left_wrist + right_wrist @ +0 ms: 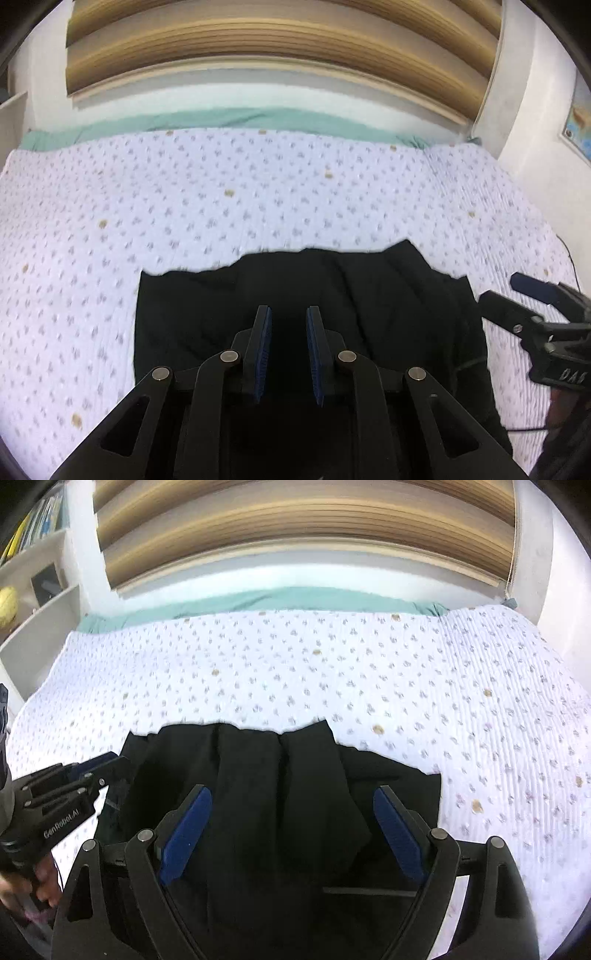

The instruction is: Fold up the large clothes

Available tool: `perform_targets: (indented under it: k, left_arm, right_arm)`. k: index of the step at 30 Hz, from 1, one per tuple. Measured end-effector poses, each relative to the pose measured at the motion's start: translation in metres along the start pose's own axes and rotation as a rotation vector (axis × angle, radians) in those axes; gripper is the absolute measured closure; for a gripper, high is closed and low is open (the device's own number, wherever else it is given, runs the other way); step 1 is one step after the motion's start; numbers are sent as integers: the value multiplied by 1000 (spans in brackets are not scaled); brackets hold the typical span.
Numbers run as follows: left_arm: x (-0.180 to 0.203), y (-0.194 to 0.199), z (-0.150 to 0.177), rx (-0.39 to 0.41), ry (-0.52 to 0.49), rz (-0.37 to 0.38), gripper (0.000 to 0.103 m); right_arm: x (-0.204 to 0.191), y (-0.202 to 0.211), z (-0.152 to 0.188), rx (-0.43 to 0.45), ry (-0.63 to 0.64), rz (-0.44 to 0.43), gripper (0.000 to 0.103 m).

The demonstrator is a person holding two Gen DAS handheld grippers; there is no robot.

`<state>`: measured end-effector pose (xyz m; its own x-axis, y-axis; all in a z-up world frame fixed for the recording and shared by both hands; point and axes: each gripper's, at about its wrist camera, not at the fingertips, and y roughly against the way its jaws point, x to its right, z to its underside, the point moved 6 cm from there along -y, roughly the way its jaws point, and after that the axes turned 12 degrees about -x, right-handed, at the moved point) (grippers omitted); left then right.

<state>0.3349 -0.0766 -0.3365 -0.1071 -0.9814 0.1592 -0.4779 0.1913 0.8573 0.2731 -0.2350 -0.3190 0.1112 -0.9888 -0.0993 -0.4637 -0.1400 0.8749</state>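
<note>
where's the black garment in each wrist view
Left wrist: the black garment lies lower centre on the dotted bedspread, under and ahead of the left gripper.
Right wrist: the black garment lies lower centre, between the fingers of the right gripper.
Shared landmark: the teal sheet strip at the bed's far edge.

Both grippers are built of matte black linkage arms joined by round silver pins, with ribbed blue pads (186, 836) on the inner finger faces. White lettering — "GenRobot.AI" — is printed on the left gripper (79, 775), and a thin black cable trails from the right gripper (513, 297).
</note>
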Motion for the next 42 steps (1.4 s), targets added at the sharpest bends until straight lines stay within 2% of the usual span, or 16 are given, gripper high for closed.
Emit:
perform_targets:
  k: [2,4,7,10,13,16,20,23,27,31,33,34,39,42]
  left_arm:
    - [1,-16,-5,-18,5,21,84]
    - [0,-37,-4,-55,11,42,84]
    - [-1,-75,6,-140,33,51,84]
    - [-4,-105,17,-199,53,70,84]
    - [-3,-127,27,-245,30,59,84]
    - [0,-122,26,-280,23,56,84]
    - [-12,-71,27,-253,41,67,84]
    - [-32,-14,39,-194,31,23,84]
    - [-72,70,67,-120,66,-21,83]
    - [-115,155,111,-54,91,-93,82]
    - [-134,187,132,-33,105,-130,82]
    - [-144,205,145,-23,117,-158,81]
    - [-182,259,200,0,173,-234,79]
    - [-197,274,240,-28,219,-247,77]
  right_arm:
    - [-8,-23,2,-29,-6,-54,13]
    - [-15,-54,12,-94,-16,-109,13]
    - [-15,-96,32,-183,-36,-133,13]
    - [-16,-116,42,-216,-29,-127,13]
    - [-10,-132,45,-248,-43,-132,13]
    - [-12,-126,43,-274,-41,-137,13]
    - [-7,-62,39,-188,-49,-177,13]
    - [2,10,44,-100,-20,-106,13]
    - [27,111,71,27,-16,-24,13]
    - [61,220,116,171,-62,71,12]
    - [78,263,126,212,-85,127,11]
    - [89,288,142,238,-100,172,11]
    - [127,377,208,284,-174,344,10]
    - [136,405,243,296,-204,416,8]
